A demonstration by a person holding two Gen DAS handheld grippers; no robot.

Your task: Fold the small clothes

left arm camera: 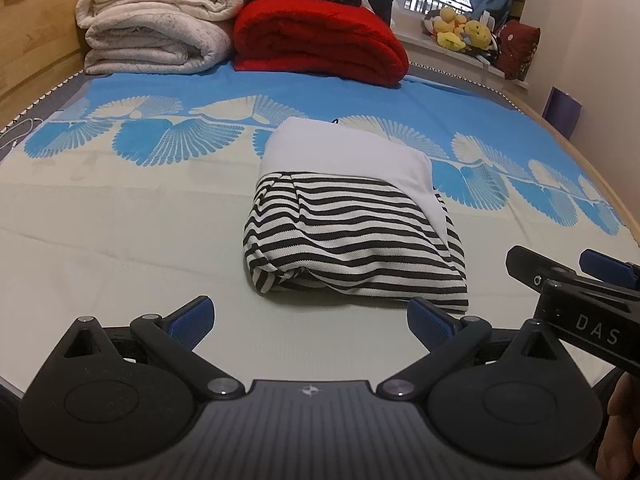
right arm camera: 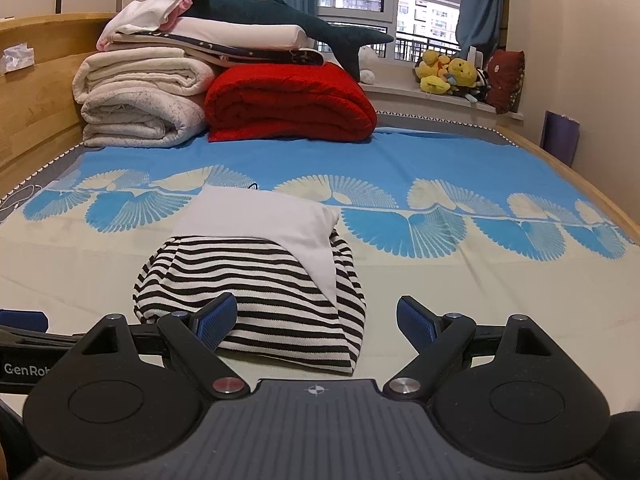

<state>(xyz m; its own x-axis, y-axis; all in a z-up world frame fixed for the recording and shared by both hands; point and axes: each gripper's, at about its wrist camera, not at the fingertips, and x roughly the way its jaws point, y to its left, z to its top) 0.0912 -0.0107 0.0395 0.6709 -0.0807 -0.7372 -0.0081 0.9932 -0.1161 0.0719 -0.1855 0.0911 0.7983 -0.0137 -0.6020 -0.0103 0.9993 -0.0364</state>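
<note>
Left gripper (left arm camera: 310, 322): nearest to your camera; black plastic linkage arms, blue ribbed pads, jaws spread wide and holding nothing, hovering just before the near edge of the garment.
Right gripper (right arm camera: 316, 320): the same build; jaws also wide apart and empty. Its left pad (right arm camera: 219, 316) stands in front of the striped cloth; I cannot tell if it touches. In the left view you see this gripper at 3 o'clock.
Folded garment (left arm camera: 352, 236): at 12 o'clock from your left gripper, at 11 o'clock from your right one, lying on the bed in a soft, rounded bundle. The lower part is knit cloth with black and white stripes; a smooth white panel (right arm camera: 272, 220) lies over its far part and goes down the right side.
Bed sheet (left arm camera: 120, 220): flat and smooth, cream in the near part, bright blue in the far part, with a row of fan-shaped feather patterns between.
Bedding at the far end: cream quilts (right arm camera: 140, 96), thick and rolled, at 11 o'clock; a red blanket (right arm camera: 288, 100), fuzzy and folded, just beside them, touching.
Plush shark (right arm camera: 288, 20): dark teal, on top of the pile.
Room: wooden headboard (right arm camera: 36, 104) at 9 o'clock; window with blue curtains (right arm camera: 478, 4); yellow plush toys (right arm camera: 448, 74) on the sill at 1 o'clock.
</note>
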